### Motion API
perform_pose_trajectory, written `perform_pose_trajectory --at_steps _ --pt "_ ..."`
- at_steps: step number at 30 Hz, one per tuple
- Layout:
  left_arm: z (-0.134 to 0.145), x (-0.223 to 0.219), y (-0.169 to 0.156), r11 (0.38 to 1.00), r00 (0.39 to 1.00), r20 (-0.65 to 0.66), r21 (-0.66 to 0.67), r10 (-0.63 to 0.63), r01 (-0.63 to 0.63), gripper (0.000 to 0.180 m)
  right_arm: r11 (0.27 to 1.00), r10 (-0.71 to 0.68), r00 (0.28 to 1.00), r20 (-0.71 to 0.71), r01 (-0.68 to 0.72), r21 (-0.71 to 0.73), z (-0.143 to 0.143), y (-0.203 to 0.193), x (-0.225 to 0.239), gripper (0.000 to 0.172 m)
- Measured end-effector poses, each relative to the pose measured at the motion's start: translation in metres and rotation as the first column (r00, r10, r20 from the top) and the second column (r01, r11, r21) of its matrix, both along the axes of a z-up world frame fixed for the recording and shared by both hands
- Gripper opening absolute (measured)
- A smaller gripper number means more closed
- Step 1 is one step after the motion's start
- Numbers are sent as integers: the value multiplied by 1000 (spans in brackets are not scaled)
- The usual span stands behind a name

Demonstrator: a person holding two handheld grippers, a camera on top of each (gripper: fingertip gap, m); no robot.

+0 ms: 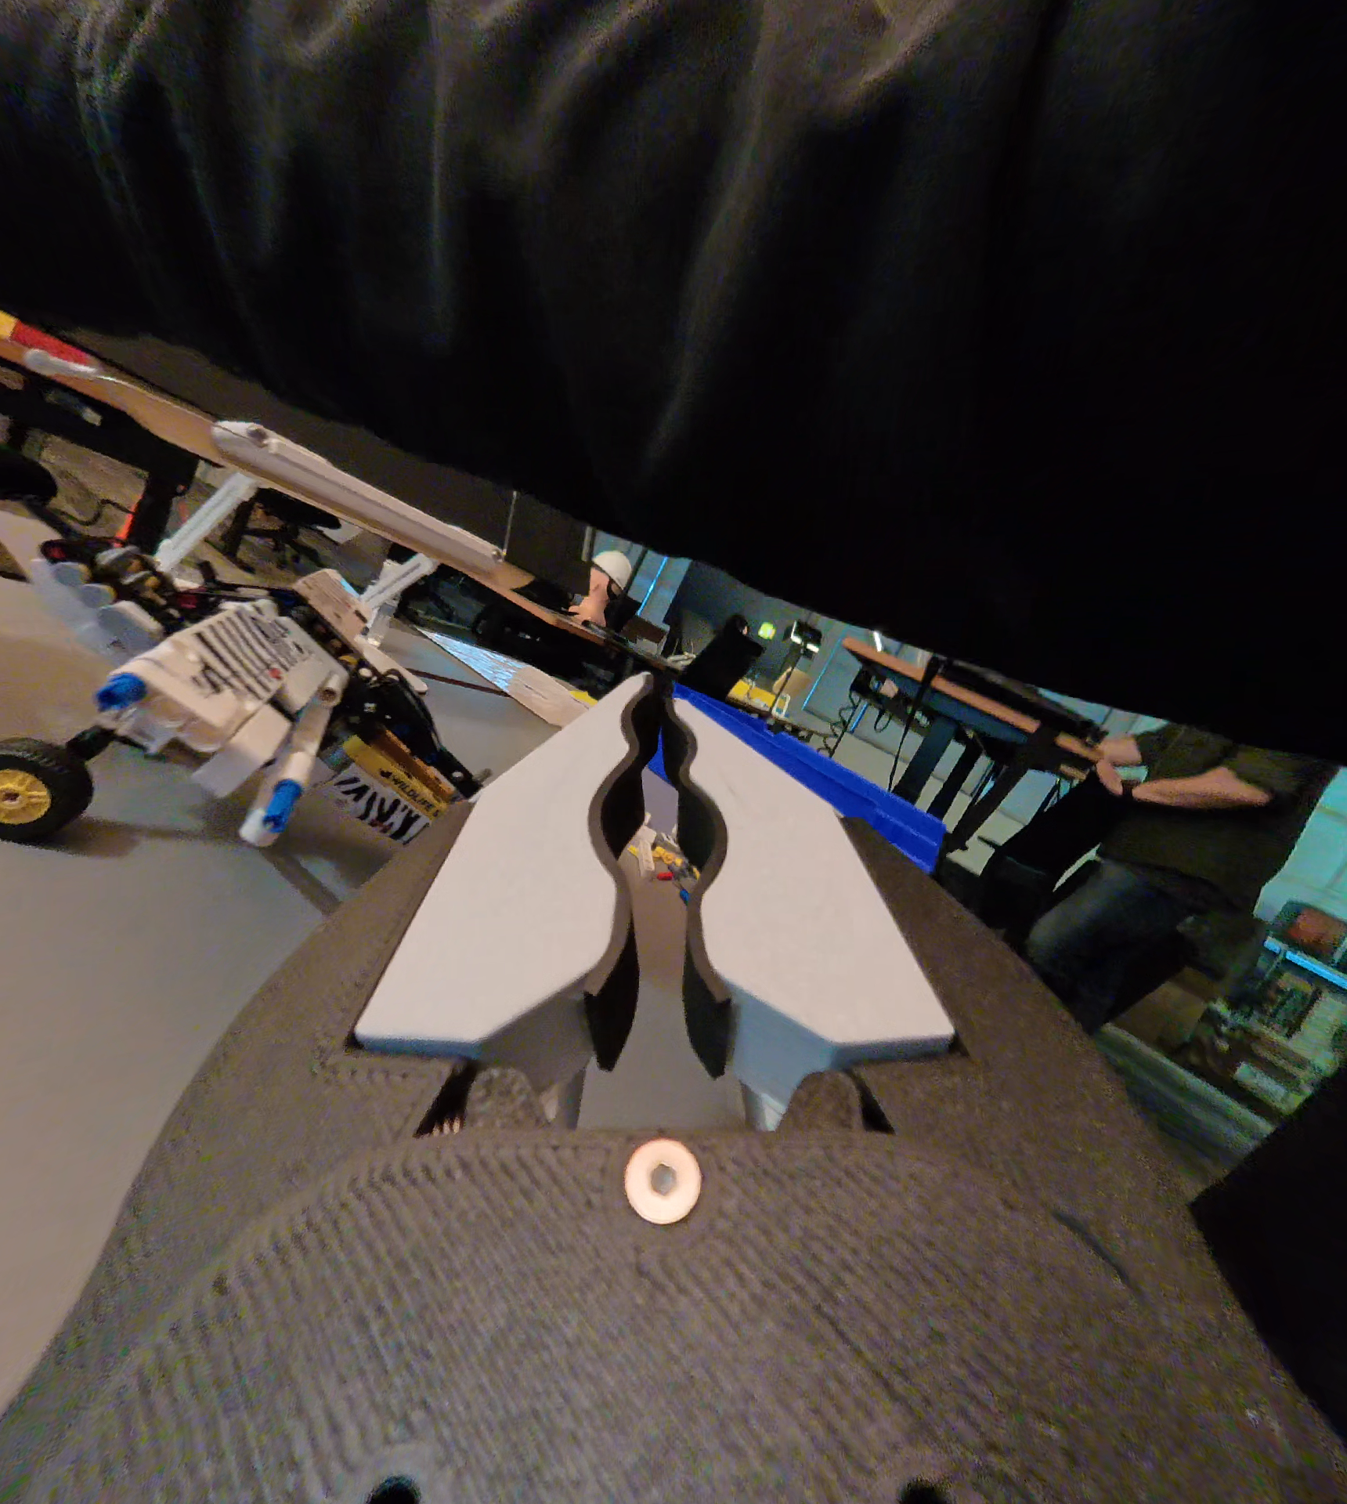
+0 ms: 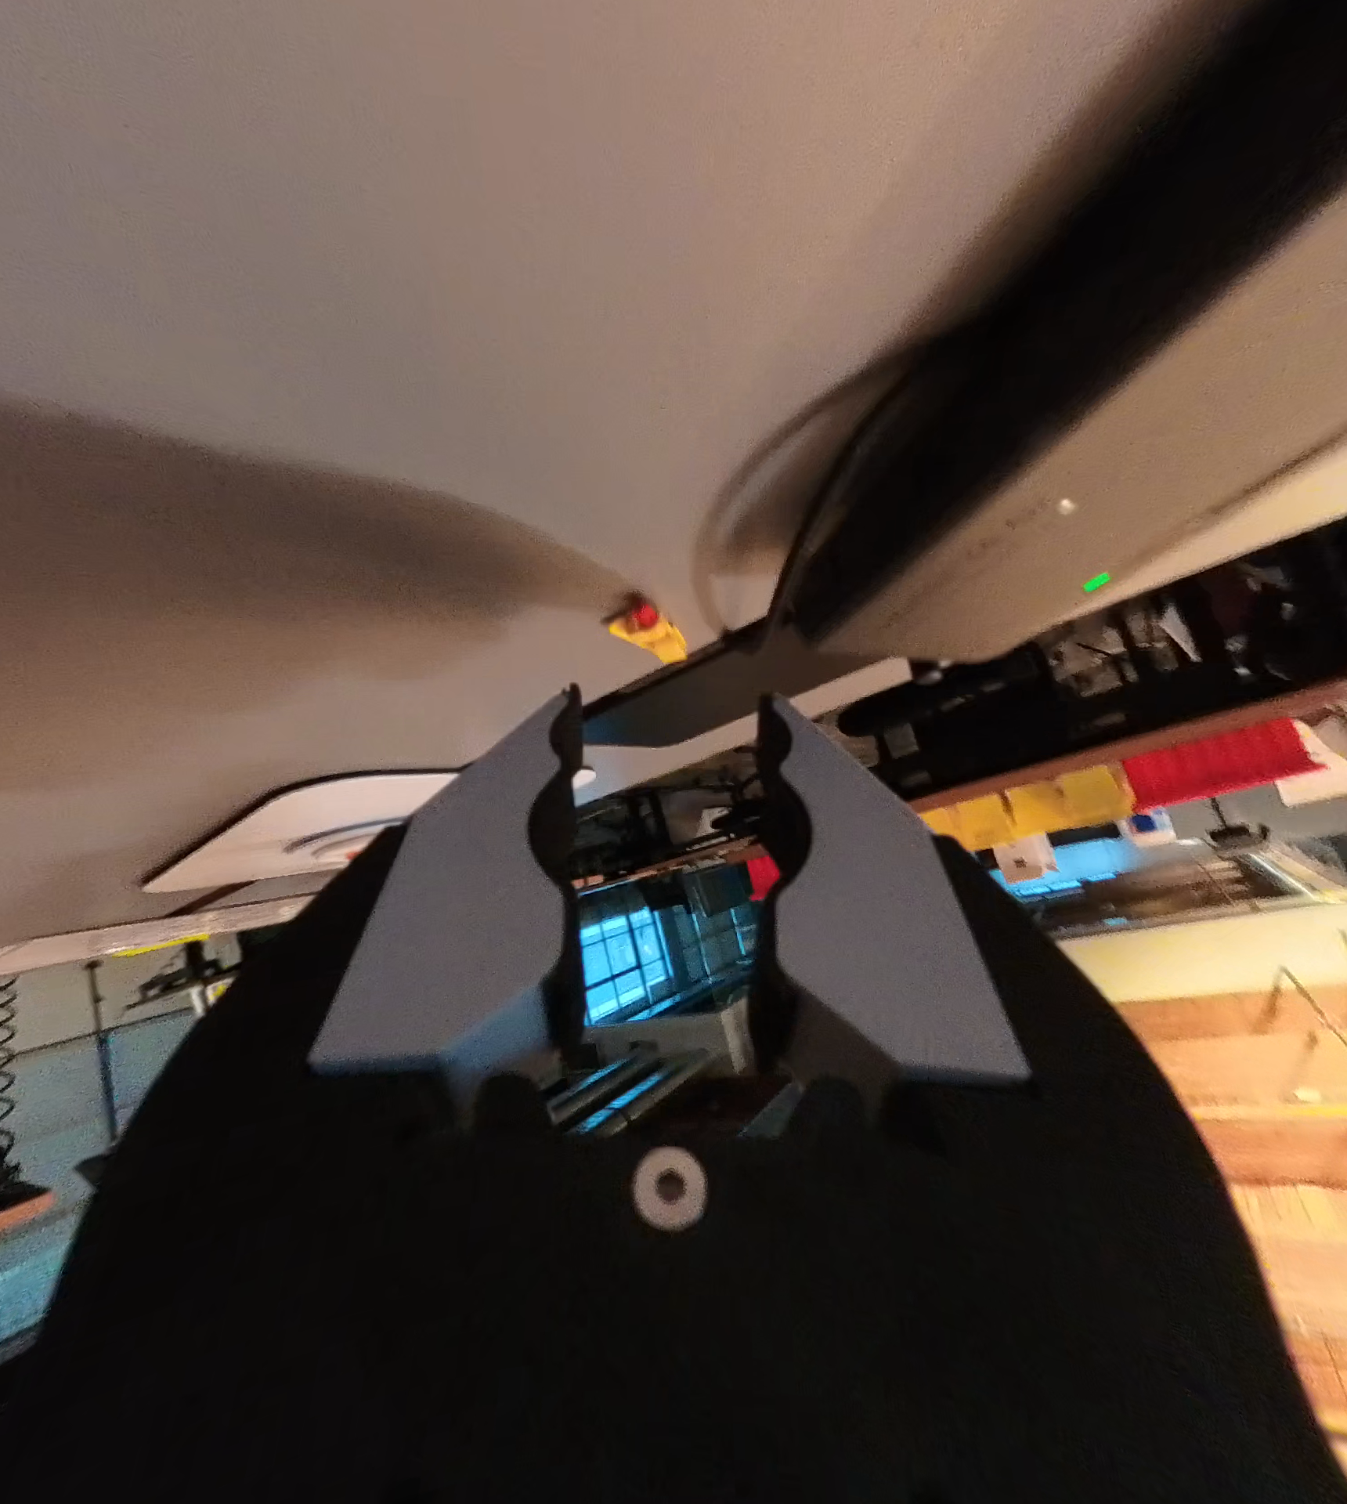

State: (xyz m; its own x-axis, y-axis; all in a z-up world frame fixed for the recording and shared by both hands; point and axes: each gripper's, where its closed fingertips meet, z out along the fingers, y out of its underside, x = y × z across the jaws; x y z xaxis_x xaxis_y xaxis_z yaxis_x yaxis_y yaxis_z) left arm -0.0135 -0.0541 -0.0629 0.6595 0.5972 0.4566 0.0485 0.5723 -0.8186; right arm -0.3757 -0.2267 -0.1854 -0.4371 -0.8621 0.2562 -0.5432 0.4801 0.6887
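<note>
Left gripper (image 1: pixel 658 692): grey fingers with black wavy pads, tips met together, nothing between them; held low over a grey table (image 1: pixel 84 977). To its left, a white brick-built vehicle (image 1: pixel 239 684) with zebra-striped panels, blue pins and one black wheel with a yellow hub (image 1: pixel 18 791), standing on the table, well apart from the tips; just beyond the tips, a blue bin (image 1: pixel 833 769); small loose bricks (image 1: pixel 666 861) seen through the pad gap; black cloth (image 1: pixel 735 285) above. Right gripper (image 2: pixel 666 704): view tilted and blurred; fingers apart, grasp bare; a small yellow-and-red piece (image 2: pixel 646 631) on the pale surface (image 2: pixel 328 285) near the tips, not touched; a dark flat slab (image 2: pixel 703 692) beyond the tips.
</note>
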Motion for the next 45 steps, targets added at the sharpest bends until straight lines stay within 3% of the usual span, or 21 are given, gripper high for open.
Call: perform_pose_trajectory --at_steps 5,8,11,14,17,19,26,29,32,37,41,45 --pt "-3 -4 -13 997 999 36 72 -14 11 0 993 -67 997 45 62 100 -12 7 -11 39" --pt "-6 -6 -12 996 998 51 82 -30 25 0 979 -26 1000 16 23 201 -14 18 -21 38" --pt "-8 -8 -10 995 997 64 90 -44 38 0 978 0 1000 28 -5 206 -22 19 -22 36" --pt "-8 -8 -13 993 996 70 114 -48 40 0 976 18 1000 24 -23 216 -28 20 -24 30" --pt "-9 -9 -16 990 996 75 133 -48 38 0 963 47 999 19 -50 263 -29 26 -25 10" --pt "-9 -10 -15 990 996 78 133 -48 37 0 962 70 997 19 -73 264 -28 26 -23 9" --pt "-9 -9 -15 991 996 75 127 -40 31 0 996 56 994 93 -62 70 -8 9 20 8" --pt "-8 -7 -14 992 997 68 119 -37 28 0 989 49 980 191 -20 -148 21 -2 59 7" --pt "-9 -6 -8 997 998 63 72 -24 19 0 904 69 922 381 104 -415 61 -1 123 8" --pt "-10 -6 0 1000 998 58 -14 16 -15 0 633 169 785 597 377 -676 138 57 223 8" --pt "-11 -7 2 995 996 53 -69 72 -68 17 401 190 647 738 635 -660 160 135 290 7" --pt "-24 -12 31 987 993 120 -162 14 5 23 199 162 451 878 856 -477 127 206 343 8"
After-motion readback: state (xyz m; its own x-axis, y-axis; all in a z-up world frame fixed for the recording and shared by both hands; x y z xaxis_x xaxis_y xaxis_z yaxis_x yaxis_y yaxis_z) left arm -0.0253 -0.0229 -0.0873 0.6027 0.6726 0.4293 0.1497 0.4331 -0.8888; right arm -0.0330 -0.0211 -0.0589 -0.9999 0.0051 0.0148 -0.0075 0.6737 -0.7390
